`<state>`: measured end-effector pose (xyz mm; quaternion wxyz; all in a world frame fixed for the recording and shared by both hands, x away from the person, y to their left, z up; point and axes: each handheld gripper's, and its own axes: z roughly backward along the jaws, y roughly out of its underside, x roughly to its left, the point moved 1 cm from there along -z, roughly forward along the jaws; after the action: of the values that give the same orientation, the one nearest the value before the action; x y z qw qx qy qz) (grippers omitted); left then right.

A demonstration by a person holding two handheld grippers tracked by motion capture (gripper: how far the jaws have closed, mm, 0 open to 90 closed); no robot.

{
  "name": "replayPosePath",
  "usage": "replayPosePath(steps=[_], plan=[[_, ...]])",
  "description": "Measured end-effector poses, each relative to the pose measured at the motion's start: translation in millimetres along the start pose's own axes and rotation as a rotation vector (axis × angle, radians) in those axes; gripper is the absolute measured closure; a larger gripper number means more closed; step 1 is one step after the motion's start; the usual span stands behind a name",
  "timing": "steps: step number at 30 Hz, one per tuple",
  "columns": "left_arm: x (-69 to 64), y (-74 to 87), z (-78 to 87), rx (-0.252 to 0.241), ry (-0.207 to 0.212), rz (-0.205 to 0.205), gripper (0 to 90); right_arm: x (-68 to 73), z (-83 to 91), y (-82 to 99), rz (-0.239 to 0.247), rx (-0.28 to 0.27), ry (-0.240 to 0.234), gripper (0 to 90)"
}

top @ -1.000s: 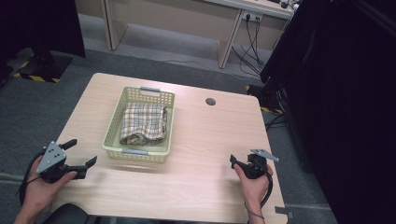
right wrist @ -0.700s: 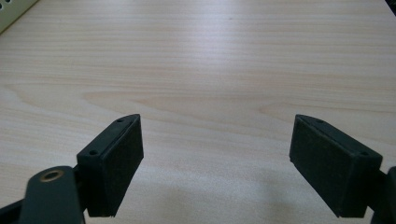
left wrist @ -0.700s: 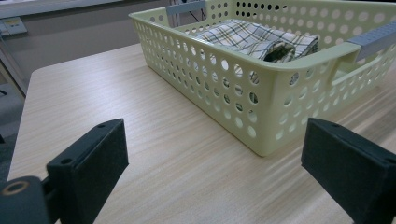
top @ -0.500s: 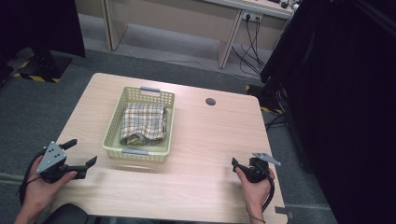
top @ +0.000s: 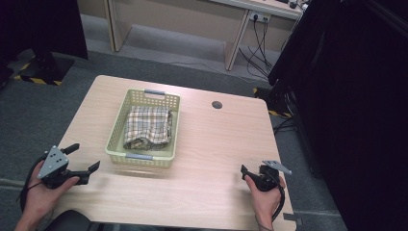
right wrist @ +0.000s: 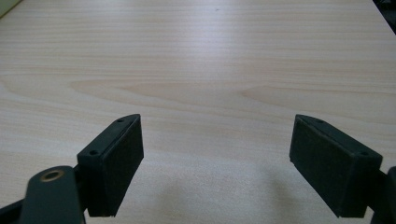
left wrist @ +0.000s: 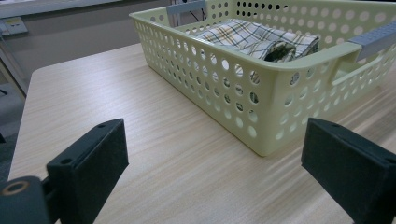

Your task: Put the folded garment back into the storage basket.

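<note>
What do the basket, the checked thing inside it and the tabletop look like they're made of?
The basket looks like moulded plastic, pale green and matte, with round perforations and grey handle inserts. The checked cloth looks like woven fabric, folded, with soft creases. The tabletop shows pale wood grain with a smooth sheen, probably laminate rather than solid wood.

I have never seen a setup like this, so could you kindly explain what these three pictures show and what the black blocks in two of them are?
A person sits at a wooden table and holds a hand-operated two-jaw tool in each hand: the left gripper and the right gripper. The high view comes from a fixed camera above. The other two come from cameras riding on each gripper, so the black blocks are that gripper's own jaws. In both they stand wide apart with nothing between them, so nothing is held. On the table stands a pale green perforated basket with a folded checked cloth inside. The left gripper points at the basket; the right one faces bare tabletop.
</note>
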<state>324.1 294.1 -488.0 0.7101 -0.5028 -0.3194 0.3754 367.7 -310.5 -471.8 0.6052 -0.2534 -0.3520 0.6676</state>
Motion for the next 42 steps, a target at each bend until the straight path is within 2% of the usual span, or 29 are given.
replayPosePath(steps=[15, 42], plan=[[0.1, 0.0, 0.1, 0.0, 0.0, 0.001, 6.7, -7.3, 0.6, 5.3, -0.011, 0.0, 0.014, 18.5], [0.1, 0.0, 0.1, 0.0, 0.0, 0.001, 6.7, -10.5, -2.1, 9.8, -0.016, -0.01, 0.021, 18.6]])
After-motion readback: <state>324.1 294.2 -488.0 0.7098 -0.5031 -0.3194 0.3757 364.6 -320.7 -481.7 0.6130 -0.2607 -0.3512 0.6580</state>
